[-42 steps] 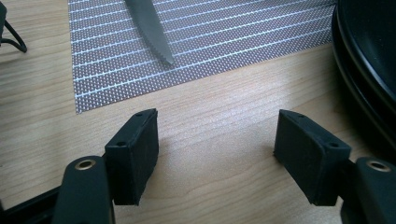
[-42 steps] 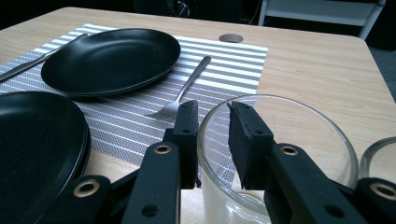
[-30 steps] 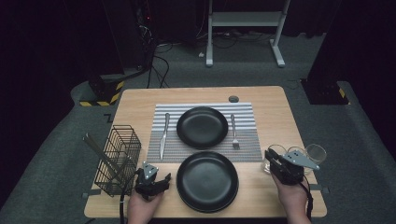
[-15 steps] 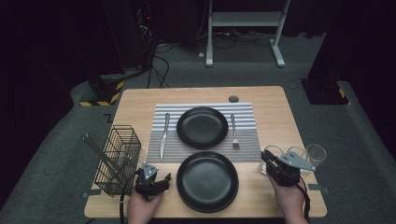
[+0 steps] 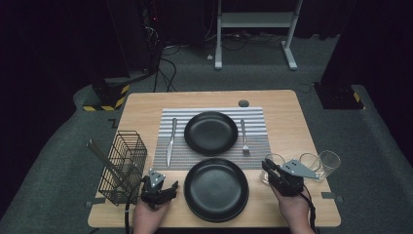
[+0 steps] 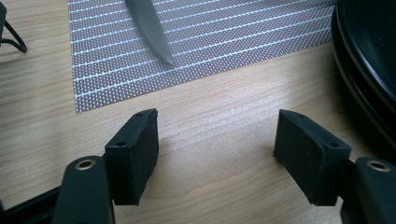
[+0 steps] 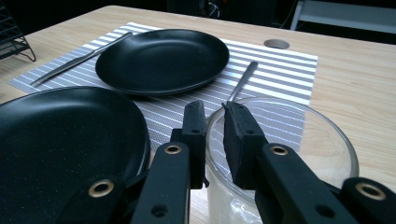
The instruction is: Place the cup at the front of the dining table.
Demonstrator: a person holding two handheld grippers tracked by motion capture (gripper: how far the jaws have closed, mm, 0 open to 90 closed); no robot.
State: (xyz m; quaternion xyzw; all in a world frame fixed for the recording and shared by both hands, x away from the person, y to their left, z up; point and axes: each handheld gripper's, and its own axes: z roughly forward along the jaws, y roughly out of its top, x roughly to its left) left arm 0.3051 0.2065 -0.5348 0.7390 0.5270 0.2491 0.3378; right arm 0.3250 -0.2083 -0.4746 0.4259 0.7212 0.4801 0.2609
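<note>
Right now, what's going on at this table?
A person is laying a table with a gripper in each hand. The right gripper is clamped on the rim of a clear glass, one jaw inside and one outside, next to the near black plate. The left gripper rests open over bare wood beside that plate. Two more glasses stand at the right edge.

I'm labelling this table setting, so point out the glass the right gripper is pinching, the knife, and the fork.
glass (image 7: 317,140): right gripper view, on the far part of its clear rim.
knife (image 5: 170,141): high view, on the middle of its length, on the striped mat.
fork (image 5: 243,136): high view, on its handle, right of the far plate.
</note>
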